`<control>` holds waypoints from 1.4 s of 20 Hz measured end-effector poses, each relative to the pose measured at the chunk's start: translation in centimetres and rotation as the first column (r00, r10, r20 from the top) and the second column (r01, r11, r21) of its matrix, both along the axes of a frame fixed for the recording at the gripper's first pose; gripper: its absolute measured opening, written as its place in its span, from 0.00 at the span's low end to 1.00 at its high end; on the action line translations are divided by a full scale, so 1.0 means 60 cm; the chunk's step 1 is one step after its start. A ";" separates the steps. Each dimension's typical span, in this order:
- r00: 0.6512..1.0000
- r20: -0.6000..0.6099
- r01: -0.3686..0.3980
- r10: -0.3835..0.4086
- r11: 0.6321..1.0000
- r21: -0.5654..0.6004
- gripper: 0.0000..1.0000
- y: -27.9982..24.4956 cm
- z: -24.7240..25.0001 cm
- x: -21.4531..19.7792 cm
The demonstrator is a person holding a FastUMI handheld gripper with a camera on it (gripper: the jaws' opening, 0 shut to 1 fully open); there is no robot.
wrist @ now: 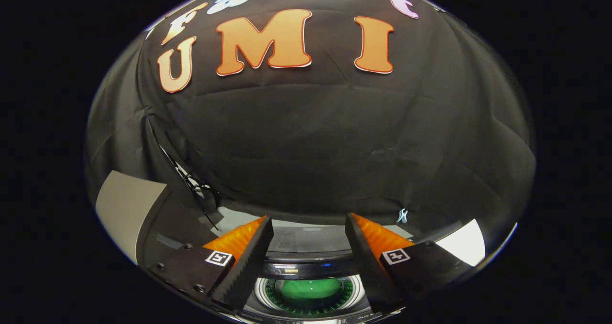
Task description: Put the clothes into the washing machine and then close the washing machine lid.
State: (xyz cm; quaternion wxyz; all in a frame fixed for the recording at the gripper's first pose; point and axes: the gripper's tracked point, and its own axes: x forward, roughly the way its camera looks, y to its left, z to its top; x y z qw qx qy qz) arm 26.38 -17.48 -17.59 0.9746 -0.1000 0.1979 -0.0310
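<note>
The washing machine (306, 259) is sitting directly below and just ahead of the gripper (306, 262), its top panel stretching across behind the fingertips and its round drum opening showing between the two fingers. Inside that drum, something green (306, 289) is lying at the bottom; I am taking it to be the clothes, which would mean the loading step is already done. No lid is covering the opening, so the closing step is, by my reading, still waiting.

The gripper is hanging over the opening with its fingers (246, 262) spread wide apart and nothing between them; they are pressing on nothing.

Each finger is carrying a small square black-and-white marker (218, 258) on its upper face. Some small print is running along the machine's near rim under the fingers, but it is too small and blurred to read.
</note>
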 end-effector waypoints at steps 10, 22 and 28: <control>0.997 -0.066 0.047 -0.044 0.998 0.044 0.98 -0.023 -0.087 -0.108; 0.996 0.061 0.064 -0.069 0.994 0.087 0.99 -0.030 0.012 -0.157; 0.985 0.150 0.064 -0.081 0.992 0.112 0.99 -0.030 0.120 -0.170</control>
